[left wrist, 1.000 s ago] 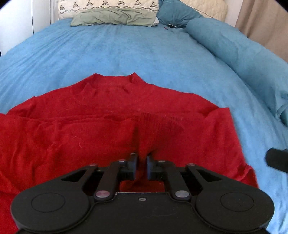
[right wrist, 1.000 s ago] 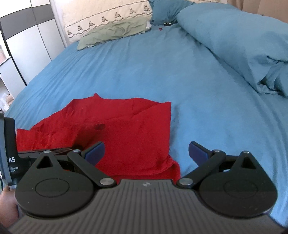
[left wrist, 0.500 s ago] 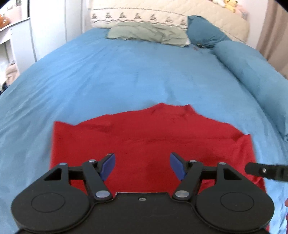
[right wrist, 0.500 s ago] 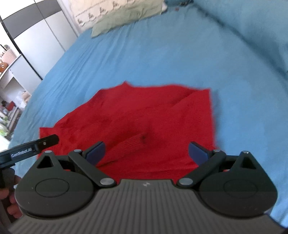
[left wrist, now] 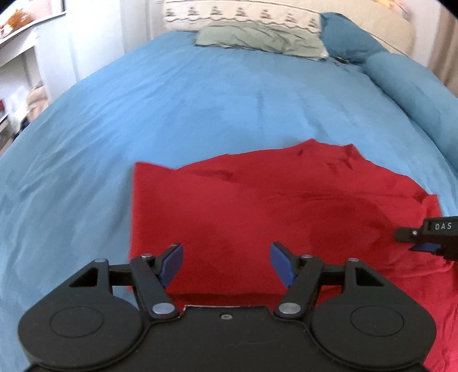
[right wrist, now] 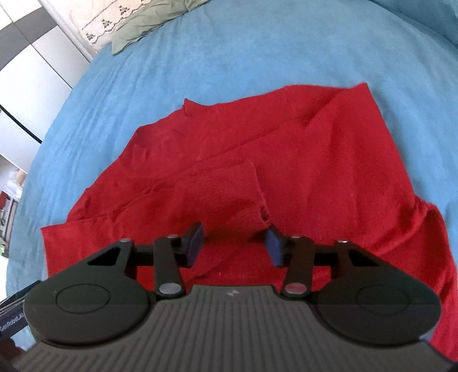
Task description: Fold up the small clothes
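Bed, pillows, duvet roll, cupboard.
Blue bed (left wrist: 200,114) sheet; green pillow (left wrist: 257,40) against embroidered cream pillow (left wrist: 243,15) at head; dark teal cushion (left wrist: 346,37) beside them; rolled blue duvet (left wrist: 415,91) along right edge; white cupboard (right wrist: 31,65) left.

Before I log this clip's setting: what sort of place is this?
Most likely a bedroom. A red garment lies on a bed with a blue cover, pillows sit at its head, and wardrobe-like doors stand beside it.

- We see the sweater (left wrist: 272,206) lying on the bed (left wrist: 171,114), near its foot.
- Pillows (left wrist: 257,37) lie behind it, at the bed's head.
- A rolled duvet (left wrist: 415,91) lies along the right.
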Demonstrator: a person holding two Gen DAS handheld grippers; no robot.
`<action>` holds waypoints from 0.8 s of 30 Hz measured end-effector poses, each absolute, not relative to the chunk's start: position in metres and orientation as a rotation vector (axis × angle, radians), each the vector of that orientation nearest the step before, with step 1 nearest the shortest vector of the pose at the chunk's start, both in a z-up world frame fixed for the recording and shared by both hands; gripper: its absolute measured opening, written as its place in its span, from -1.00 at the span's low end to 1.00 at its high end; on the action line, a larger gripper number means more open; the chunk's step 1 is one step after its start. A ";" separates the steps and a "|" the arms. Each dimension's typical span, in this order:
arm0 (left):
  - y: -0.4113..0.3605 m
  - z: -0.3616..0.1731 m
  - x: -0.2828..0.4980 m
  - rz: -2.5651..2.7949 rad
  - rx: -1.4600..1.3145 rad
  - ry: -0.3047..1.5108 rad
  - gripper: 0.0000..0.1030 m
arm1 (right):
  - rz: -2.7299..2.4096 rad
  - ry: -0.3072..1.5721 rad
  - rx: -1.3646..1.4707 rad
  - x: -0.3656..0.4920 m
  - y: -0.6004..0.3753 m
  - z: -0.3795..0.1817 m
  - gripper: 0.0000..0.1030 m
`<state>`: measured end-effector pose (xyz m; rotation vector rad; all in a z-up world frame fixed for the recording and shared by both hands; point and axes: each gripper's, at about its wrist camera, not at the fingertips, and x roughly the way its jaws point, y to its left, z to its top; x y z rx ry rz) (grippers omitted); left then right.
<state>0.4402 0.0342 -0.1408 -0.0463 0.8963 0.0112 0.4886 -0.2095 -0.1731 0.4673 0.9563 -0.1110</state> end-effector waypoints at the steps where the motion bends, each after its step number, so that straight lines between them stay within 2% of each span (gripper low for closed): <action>1: 0.039 -0.141 0.435 0.033 -0.055 0.897 0.40 | -0.111 0.960 0.443 0.491 -0.208 -0.173 -0.21; 2: 0.044 -0.143 0.430 0.059 -0.058 0.903 0.40 | -0.109 0.963 0.417 0.494 -0.206 -0.172 -0.41; 6: 0.063 -0.155 0.409 0.141 -0.060 0.939 0.40 | -0.111 0.953 0.369 0.498 -0.202 -0.164 -0.56; 13: 0.080 -0.181 0.413 0.178 -0.003 0.959 0.40 | -0.090 0.875 0.306 0.503 -0.191 -0.137 -0.59; 21: 0.079 -0.187 0.441 0.165 -0.015 0.908 0.40 | -0.199 0.689 0.361 0.487 -0.228 -0.075 -0.60; 24: 0.077 -0.191 0.447 0.172 -0.013 0.911 0.41 | -0.254 0.709 0.344 0.483 -0.246 -0.077 -0.60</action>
